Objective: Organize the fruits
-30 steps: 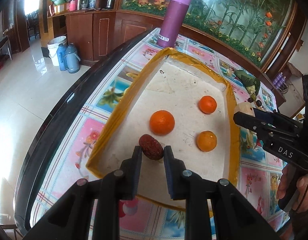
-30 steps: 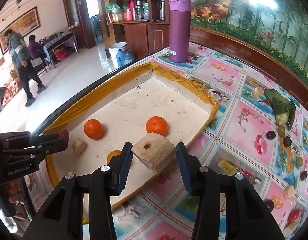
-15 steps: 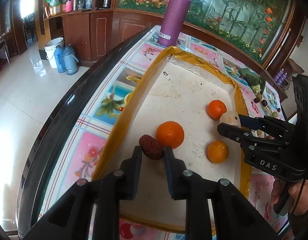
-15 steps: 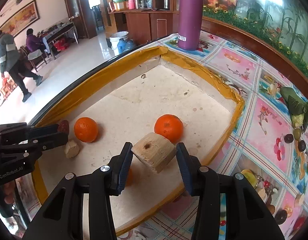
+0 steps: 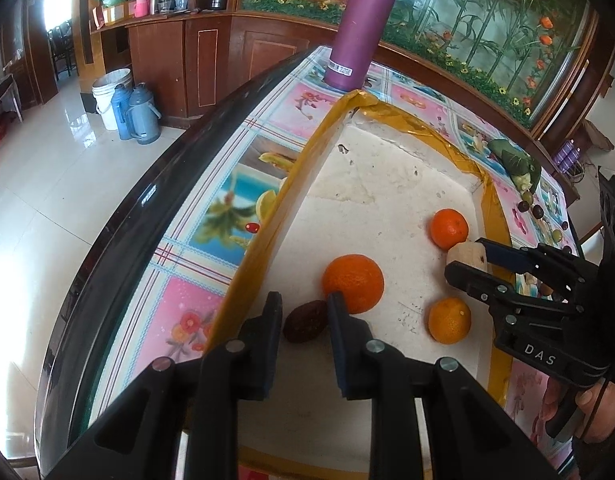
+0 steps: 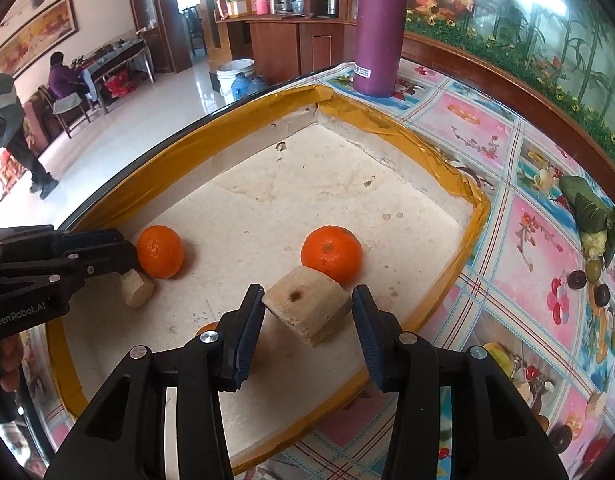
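Inside the yellow-rimmed tray (image 5: 497, 232), going left to right: the left gripper (image 5: 303, 312) pinches a dark red date (image 5: 305, 321) (jaws narrow); three oranges (image 5: 353, 283) sit mid-tray; the right gripper (image 6: 307, 312) clamps a pale wooden block (image 6: 307, 304).

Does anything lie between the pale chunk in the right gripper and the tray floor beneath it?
Nothing visible: the pale chunk hangs over bare tray floor. The nearest orange sits just behind it, a smaller orange beside.
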`<state>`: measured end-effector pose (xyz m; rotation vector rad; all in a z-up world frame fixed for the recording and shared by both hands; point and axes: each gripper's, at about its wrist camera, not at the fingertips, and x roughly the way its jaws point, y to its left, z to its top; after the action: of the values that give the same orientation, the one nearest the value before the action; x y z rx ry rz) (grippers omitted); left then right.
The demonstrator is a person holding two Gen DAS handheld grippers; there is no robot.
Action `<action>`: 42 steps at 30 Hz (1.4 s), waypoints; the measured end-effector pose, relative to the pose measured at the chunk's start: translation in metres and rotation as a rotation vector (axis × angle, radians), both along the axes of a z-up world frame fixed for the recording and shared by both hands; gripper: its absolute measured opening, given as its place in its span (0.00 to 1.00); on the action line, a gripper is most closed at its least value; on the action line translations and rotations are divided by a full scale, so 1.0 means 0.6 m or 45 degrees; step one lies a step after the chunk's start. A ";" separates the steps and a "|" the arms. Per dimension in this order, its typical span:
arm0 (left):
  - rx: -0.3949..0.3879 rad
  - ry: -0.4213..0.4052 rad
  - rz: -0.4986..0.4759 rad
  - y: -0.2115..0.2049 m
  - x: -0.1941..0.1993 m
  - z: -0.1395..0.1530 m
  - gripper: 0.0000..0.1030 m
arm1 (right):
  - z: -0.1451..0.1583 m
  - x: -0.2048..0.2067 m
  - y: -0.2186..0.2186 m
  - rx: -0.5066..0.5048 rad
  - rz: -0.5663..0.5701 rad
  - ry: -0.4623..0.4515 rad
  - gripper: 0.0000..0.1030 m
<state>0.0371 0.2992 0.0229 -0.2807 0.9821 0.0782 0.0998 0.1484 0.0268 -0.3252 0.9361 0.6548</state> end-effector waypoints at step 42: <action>0.177 -0.151 -0.081 -0.247 -0.101 0.075 0.82 | 0.076 -0.163 -0.318 0.112 -0.348 -0.101 0.62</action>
<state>-0.0233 0.1508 0.0680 -0.1247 0.8629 0.0710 0.0022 -0.0423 0.0724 -0.1401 0.8541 0.4276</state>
